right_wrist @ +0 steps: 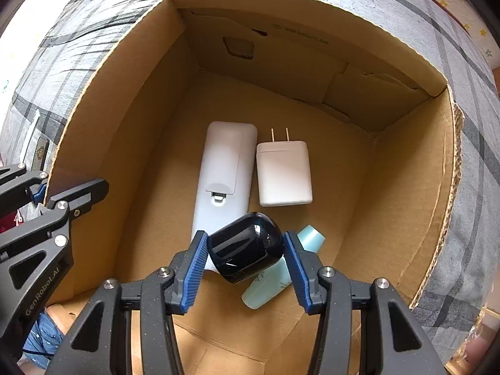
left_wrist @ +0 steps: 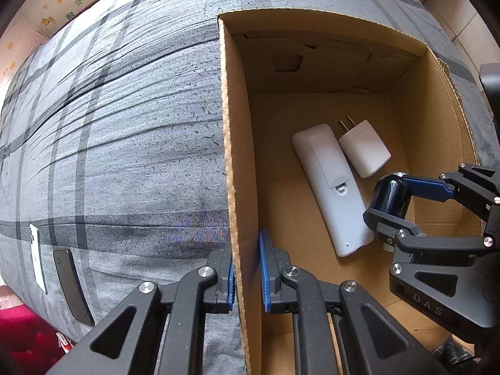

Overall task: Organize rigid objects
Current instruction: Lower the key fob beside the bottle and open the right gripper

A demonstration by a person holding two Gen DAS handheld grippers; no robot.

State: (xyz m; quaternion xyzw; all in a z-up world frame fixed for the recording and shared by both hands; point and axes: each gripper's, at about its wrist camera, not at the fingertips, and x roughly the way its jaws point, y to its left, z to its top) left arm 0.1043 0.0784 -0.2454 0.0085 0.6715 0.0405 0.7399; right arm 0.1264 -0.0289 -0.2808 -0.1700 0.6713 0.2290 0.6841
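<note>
The right gripper [right_wrist: 246,261] is clamping a glossy black rounded plastic case [right_wrist: 247,247] across its sides, inside the brown cardboard box [right_wrist: 406,187]. The case appears light, stiff and slippery, so the ribbed pads suit it. Beneath it are lying a pale teal bottle [right_wrist: 272,284], a white remote control [right_wrist: 225,168] and a white plug charger [right_wrist: 284,173]. The left gripper [left_wrist: 247,273] is pinching the box wall, jaws narrow.

Grey plaid bedding [left_wrist: 109,125] across most of the frame, creased, lit by soft daylight. Cream wallpaper [left_wrist: 62,3] with small stars and animals at upper left. Red fabric [left_wrist: 22,334] at lower left.
</note>
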